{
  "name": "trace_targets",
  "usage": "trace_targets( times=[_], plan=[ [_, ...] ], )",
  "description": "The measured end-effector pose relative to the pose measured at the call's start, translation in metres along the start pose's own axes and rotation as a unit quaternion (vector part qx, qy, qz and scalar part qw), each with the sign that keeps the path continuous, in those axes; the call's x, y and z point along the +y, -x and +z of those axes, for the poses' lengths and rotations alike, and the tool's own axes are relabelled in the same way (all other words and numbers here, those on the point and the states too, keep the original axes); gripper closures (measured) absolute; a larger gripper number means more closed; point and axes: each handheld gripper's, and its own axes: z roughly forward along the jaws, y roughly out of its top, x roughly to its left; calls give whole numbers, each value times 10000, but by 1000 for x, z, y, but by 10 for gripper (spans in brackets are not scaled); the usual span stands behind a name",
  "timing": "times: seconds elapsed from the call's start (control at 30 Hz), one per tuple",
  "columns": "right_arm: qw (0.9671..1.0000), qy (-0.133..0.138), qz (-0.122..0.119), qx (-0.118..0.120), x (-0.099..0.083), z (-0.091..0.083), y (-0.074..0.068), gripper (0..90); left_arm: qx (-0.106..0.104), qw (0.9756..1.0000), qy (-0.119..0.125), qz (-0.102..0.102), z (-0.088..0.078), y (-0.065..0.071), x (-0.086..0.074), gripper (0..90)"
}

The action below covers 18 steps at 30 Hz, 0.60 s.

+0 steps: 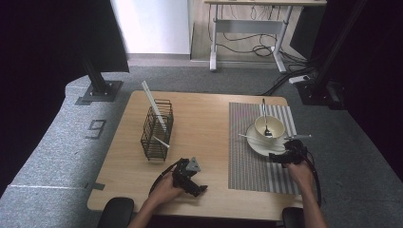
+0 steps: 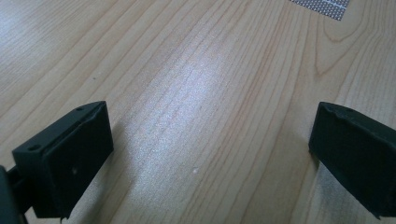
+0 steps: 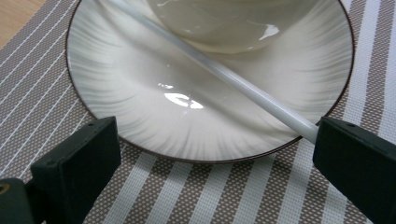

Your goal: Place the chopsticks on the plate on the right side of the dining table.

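The white chopstick lies flat across the plate, its long axis running from the bowl down to your right gripper, whose jaws stand apart, one touching the stick's near tip. The plate sits on the striped placemat. Your left gripper rests open on the table, well apart from the plate. No writing is readable.

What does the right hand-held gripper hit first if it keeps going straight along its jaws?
Probably the white chopstick lying across the plate; its end already sits by one jaw of the open right hand-held gripper. The bowl is behind it.
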Motion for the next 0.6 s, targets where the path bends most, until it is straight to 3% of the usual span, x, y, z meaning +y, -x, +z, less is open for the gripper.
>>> trace_targets(
  times=[0.23, 0.6],
  plan=[
    [9999, -22, 46, -157, 4, 3, 3, 6, 0, 10000, 1, 3, 0, 0, 0, 0],
    [9989, -67, -107, -452, 7, 10, 1, 6, 0, 10000, 1, 0, 0, 0, 0, 0]
  ],
)
